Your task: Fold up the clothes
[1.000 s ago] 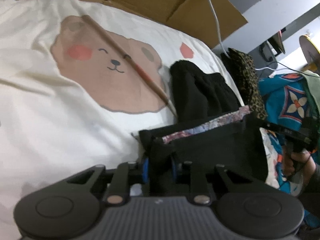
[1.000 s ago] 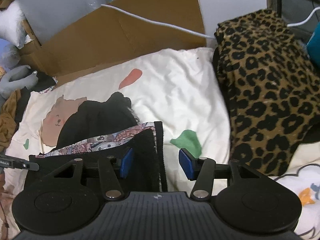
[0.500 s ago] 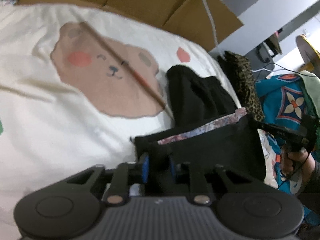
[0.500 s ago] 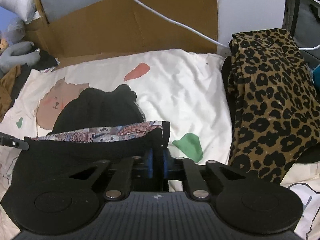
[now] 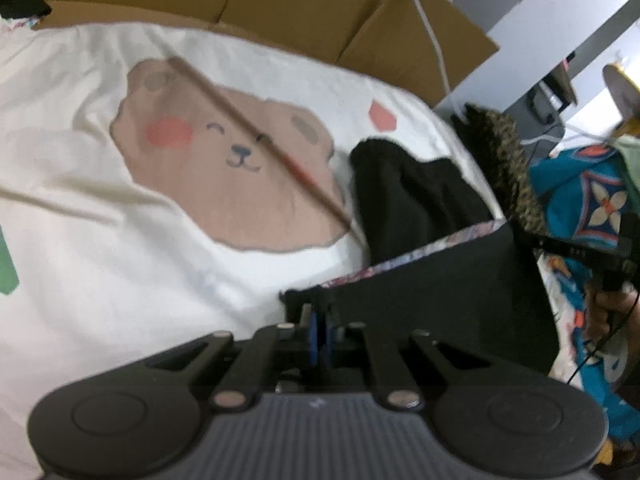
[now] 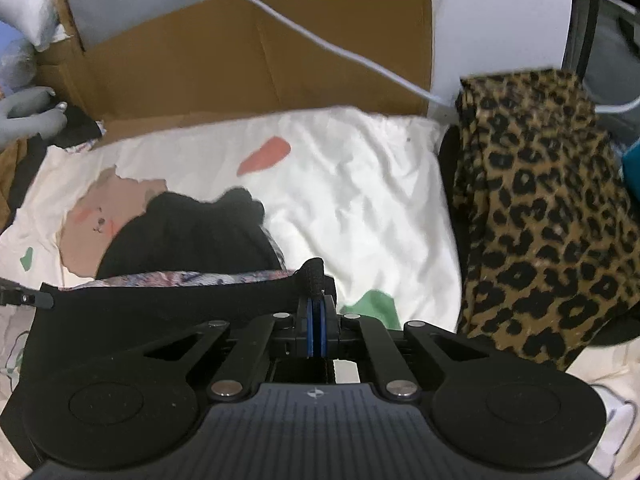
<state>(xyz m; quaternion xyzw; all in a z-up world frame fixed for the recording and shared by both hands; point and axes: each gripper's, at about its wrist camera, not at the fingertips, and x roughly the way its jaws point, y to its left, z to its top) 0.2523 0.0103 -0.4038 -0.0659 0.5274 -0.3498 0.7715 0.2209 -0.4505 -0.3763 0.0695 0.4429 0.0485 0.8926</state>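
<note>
Nearest each camera, both grippers have pinched shut on the black garment (image 5: 448, 292). The left gripper (image 5: 319, 334) has its blue pads closed on the garment's left corner, and the right gripper (image 6: 316, 330) is clamped on the opposite corner, where a small tuft of black cloth stands up above the pads. Between them the held edge is stretched taut, showing a patterned lining (image 6: 172, 280) along its top.

This looks like the start of a fold: both corners are secured, and the next move probably calls for carrying the two corners together, at matched height and pace, over the rest of the garment so the edge stays straight.

The garment lies on the bed (image 5: 100, 240), on a white cover with a bear print (image 5: 224, 168). Its long axis appears to run away from the grippers, the far end bunched beside the bear print. A leopard-print cloth (image 6: 540, 220) sits beyond on the right, with cardboard (image 6: 260, 52) behind.
</note>
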